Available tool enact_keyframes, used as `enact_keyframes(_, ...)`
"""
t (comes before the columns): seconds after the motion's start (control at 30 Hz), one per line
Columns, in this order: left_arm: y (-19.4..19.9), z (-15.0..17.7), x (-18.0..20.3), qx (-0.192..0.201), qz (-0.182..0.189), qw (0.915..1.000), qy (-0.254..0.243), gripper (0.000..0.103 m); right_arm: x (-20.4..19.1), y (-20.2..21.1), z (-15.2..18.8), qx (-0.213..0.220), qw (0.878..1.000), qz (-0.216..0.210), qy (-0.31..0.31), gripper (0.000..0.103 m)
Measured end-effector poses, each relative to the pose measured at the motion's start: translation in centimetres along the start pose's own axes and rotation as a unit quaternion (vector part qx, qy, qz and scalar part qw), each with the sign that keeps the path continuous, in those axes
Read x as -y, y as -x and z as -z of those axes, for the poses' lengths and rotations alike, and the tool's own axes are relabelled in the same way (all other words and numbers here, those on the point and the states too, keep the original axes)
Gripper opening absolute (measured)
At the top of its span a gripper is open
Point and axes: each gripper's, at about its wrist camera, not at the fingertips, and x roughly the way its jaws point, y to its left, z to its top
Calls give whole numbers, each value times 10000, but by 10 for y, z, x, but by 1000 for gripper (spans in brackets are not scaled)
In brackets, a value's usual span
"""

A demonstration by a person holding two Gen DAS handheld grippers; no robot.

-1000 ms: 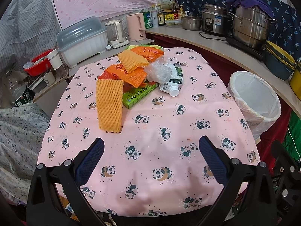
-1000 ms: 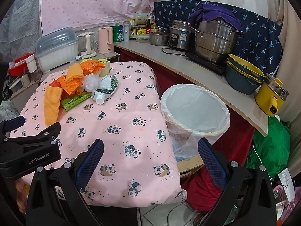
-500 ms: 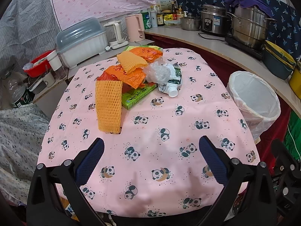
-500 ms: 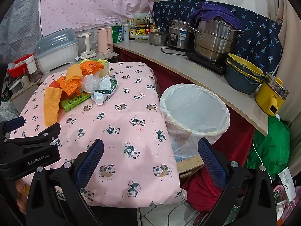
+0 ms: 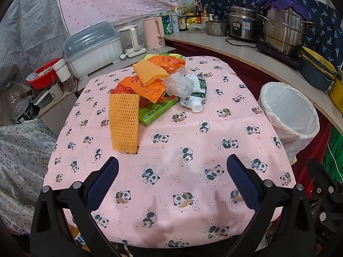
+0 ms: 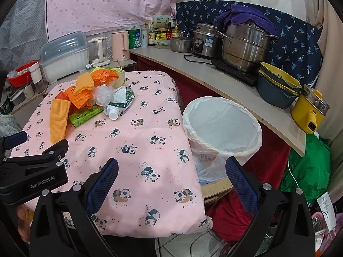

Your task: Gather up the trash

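A trash pile lies at the far side of the pink panda tablecloth (image 5: 171, 150): a long orange foam net (image 5: 124, 122), a second foam net (image 5: 149, 72), orange plastic bags (image 5: 150, 87), a green box (image 5: 157, 110), a crumpled clear bag (image 5: 179, 84) and a green-white pouch with a white cap (image 5: 196, 100). The pile also shows in the right wrist view (image 6: 90, 94). A white-lined bin (image 6: 223, 130) stands right of the table. My left gripper (image 5: 171, 167) is open and empty over the near table. My right gripper (image 6: 171, 169) is open and empty near the table's right edge.
A counter (image 6: 214, 81) with pots, a rice cooker, bowls and a yellow cooker runs behind the bin. A dish box (image 5: 92, 47), kettles and bottles stand beyond the table. A green bag (image 6: 308, 171) and red cloth lie on the floor right.
Both grippers have drifted slightly; the scene is nearly the same. Nothing was picked up or moved.
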Motion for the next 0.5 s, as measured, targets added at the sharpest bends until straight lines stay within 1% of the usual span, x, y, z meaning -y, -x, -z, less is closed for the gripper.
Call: enact_keyframes(0.5, 2, -5, 3, 43, -11, 10000, -5, 96, 1, -3, -2, -18, 10000, -17, 6, 96)
